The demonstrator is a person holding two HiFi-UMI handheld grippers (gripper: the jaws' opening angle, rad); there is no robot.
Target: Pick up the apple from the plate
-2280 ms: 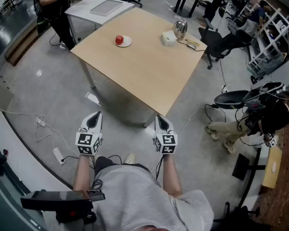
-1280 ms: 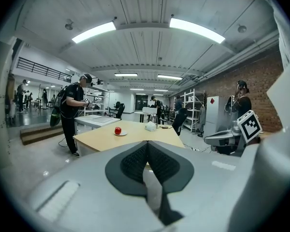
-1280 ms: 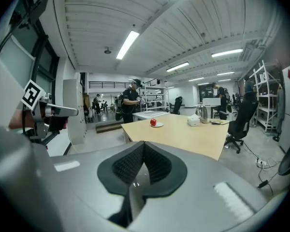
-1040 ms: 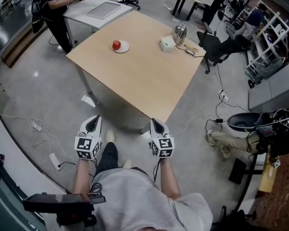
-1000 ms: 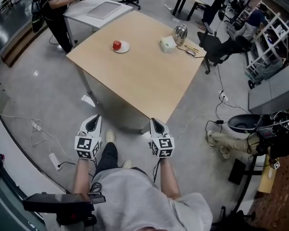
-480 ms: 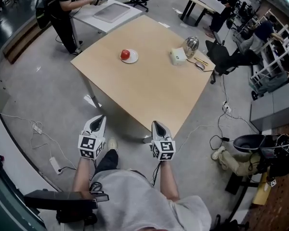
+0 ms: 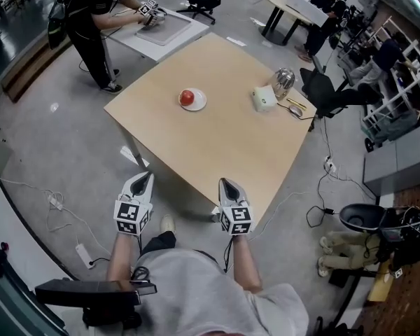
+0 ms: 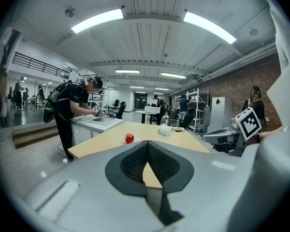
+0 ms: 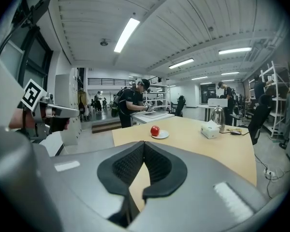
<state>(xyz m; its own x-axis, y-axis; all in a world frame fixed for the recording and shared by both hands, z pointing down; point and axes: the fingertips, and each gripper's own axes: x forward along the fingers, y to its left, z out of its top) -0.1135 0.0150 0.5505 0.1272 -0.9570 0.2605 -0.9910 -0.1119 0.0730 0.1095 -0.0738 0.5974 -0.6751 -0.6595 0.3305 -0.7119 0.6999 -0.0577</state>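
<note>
In the head view, the apple [image 7: 187, 97] sits on its plate [image 7: 199, 105] toward the far side of the table [image 7: 217, 145]. It is well apart from the left gripper [image 7: 147, 176] and right gripper [image 7: 225, 184], which are at the near edge. On so long a reach, we risk clipping the table rim. In the left gripper view the jaws are together and empty. The right gripper view shows the same. Unless one pair opens before arriving, we judge it would knock the apple rolling.

On your wooden table [image 7: 217, 138], far right, you've got a tissue box [image 7: 264, 99] just beside a shiny kettle [image 7: 283, 81]. Far left, someone [image 7: 91, 19] leans over a white table [image 7: 133, 40]. Power strip [image 7: 85, 255] on the floor, near left.
</note>
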